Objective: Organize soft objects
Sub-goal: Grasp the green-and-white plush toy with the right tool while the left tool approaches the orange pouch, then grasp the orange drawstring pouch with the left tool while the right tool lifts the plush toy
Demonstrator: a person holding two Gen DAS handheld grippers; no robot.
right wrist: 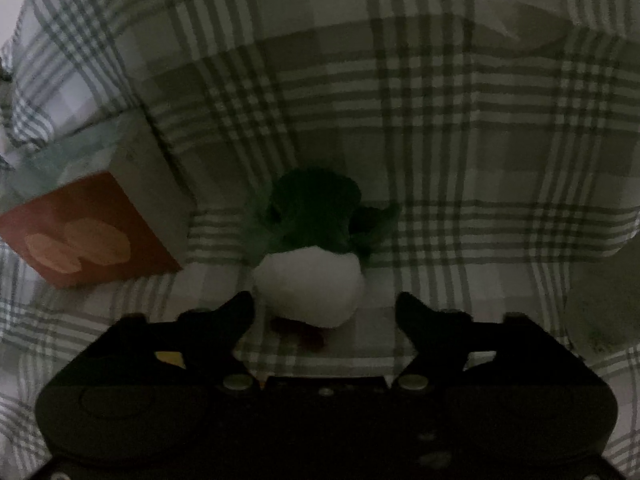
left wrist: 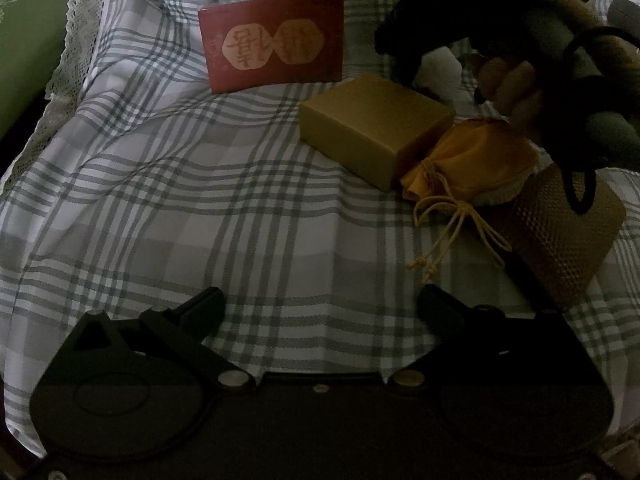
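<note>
In the left wrist view my left gripper [left wrist: 320,300] is open and empty above the plaid cloth [left wrist: 200,200]. An orange drawstring pouch [left wrist: 472,168] lies at the right, against a tan box [left wrist: 372,128]. My right gripper [left wrist: 404,40] hangs over the far right, held by a hand. In the right wrist view my right gripper [right wrist: 324,308] is open, its fingers either side of a plush toy [right wrist: 312,276] with a white round body and dark green top, lying on the cloth.
A red box with two orange hexagons [left wrist: 276,40] stands at the back; it also shows at the left of the right wrist view [right wrist: 88,236]. A gold textured box [left wrist: 560,232] sits right of the pouch. A lace-edged green cushion [left wrist: 24,40] lies far left.
</note>
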